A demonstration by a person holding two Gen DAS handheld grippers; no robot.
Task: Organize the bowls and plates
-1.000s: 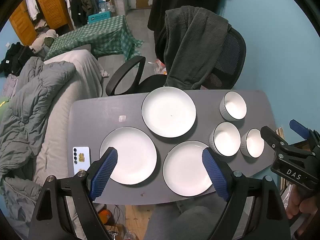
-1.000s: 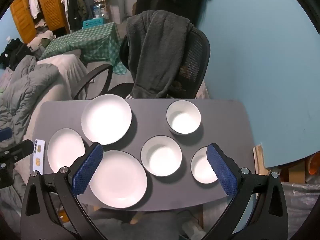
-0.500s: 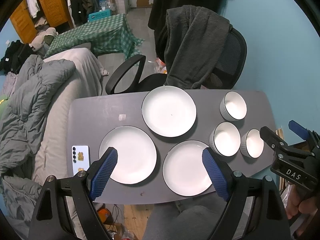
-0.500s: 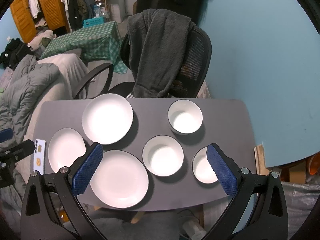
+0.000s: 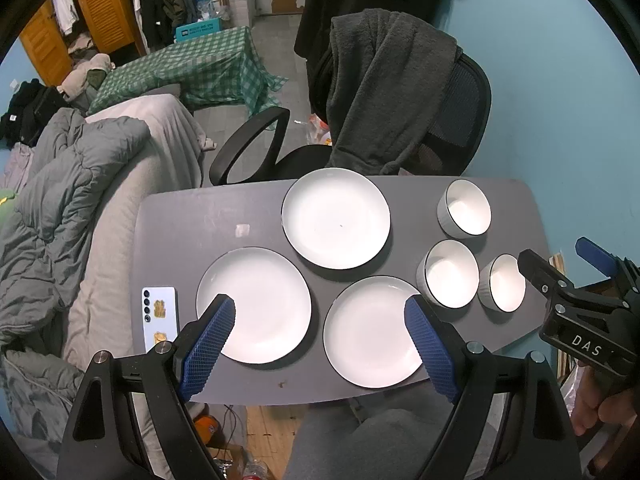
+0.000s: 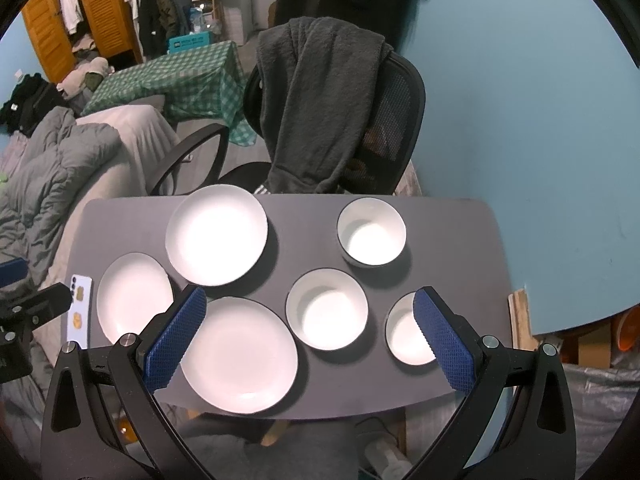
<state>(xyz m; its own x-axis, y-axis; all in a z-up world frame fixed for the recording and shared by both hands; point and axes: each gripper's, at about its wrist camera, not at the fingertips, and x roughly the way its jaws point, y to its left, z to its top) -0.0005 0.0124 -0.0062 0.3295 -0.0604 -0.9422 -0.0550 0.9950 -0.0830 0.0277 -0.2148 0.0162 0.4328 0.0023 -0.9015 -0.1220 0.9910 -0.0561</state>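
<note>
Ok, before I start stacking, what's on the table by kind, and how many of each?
Plates: 3 (far, left, near)
Bowls: 3 (far, middle, small)
Phone: 1
Total: 7, all lying apart on the grey table.

Left gripper (image 5: 318, 334), black frame, blue cross-hatched pads, silver screws; right gripper (image 6: 310, 326), same build, white "DAS" lettering, grey trousers.
</note>
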